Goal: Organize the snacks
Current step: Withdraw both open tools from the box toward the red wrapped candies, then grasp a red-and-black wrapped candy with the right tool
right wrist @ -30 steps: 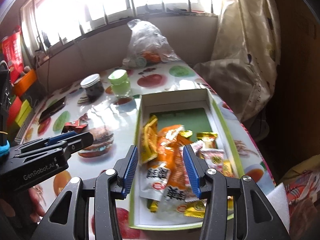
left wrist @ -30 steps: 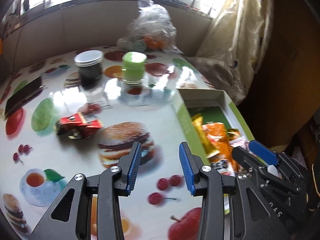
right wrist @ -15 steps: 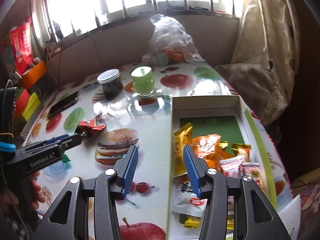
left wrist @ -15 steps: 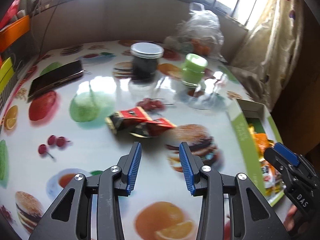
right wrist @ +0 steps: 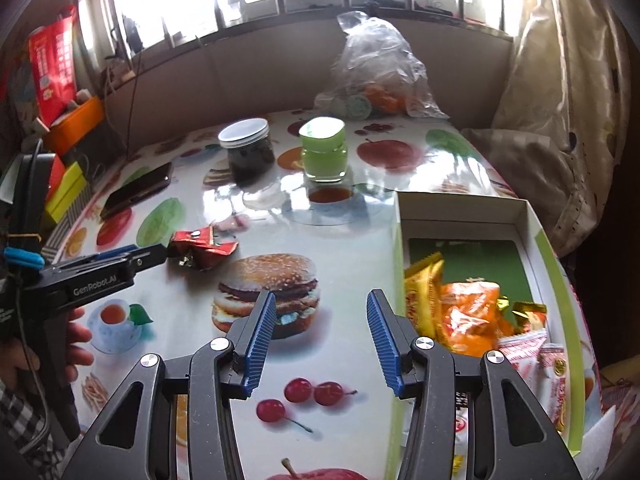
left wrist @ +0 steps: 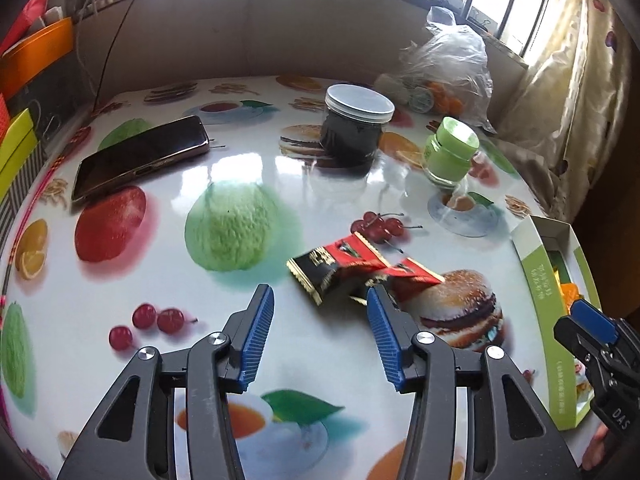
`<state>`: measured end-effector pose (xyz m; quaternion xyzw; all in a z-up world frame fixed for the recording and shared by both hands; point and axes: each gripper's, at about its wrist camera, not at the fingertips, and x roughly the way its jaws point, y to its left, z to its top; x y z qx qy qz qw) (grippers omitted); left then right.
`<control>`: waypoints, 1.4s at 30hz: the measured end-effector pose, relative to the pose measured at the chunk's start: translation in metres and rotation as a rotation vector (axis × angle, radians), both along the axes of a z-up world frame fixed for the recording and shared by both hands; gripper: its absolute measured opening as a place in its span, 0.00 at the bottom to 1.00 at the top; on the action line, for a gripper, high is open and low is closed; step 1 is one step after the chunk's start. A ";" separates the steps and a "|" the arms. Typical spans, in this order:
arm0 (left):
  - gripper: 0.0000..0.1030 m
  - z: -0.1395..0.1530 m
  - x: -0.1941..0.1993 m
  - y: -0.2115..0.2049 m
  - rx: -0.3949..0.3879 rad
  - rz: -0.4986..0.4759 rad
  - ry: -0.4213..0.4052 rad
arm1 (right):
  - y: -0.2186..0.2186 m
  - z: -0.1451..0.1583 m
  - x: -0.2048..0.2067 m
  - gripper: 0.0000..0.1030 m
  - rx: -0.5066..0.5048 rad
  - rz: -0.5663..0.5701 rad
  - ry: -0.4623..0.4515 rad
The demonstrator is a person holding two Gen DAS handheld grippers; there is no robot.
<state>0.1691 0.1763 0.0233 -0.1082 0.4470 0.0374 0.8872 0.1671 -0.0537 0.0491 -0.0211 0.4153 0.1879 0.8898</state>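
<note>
Two red and black snack packets lie on the fruit-print table, apart from the box. My left gripper hovers just short of them; its jaws are opening, and the nearest packet's corner reaches between the fingertips untouched. In the right wrist view the same packets sit at the left gripper's tips. A green and white box on the right holds several orange, yellow and pink packets. My right gripper is open and empty over the burger print, just left of the box.
A phone lies at the back left. A dark jar with a white lid and a green jar stand behind the packets. A plastic bag sits at the far edge, with a curtain to the right.
My left gripper swung left from the box to the red packets and its jaws widened. My right gripper shifted left from above the box's snacks to the table beside it.
</note>
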 end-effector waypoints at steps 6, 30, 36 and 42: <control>0.48 -0.006 0.014 0.002 0.006 -0.051 0.006 | 0.013 -0.002 0.005 0.45 -0.009 0.017 0.012; 0.27 -0.020 0.031 0.004 -0.084 -0.087 0.014 | 0.039 -0.013 0.022 0.46 -0.033 0.015 0.050; 0.17 -0.020 0.021 0.010 -0.105 -0.075 0.005 | 0.045 -0.014 0.027 0.46 -0.029 0.011 0.062; 0.12 -0.022 0.007 0.016 -0.101 -0.037 0.008 | 0.057 -0.017 0.032 0.46 -0.016 0.016 0.082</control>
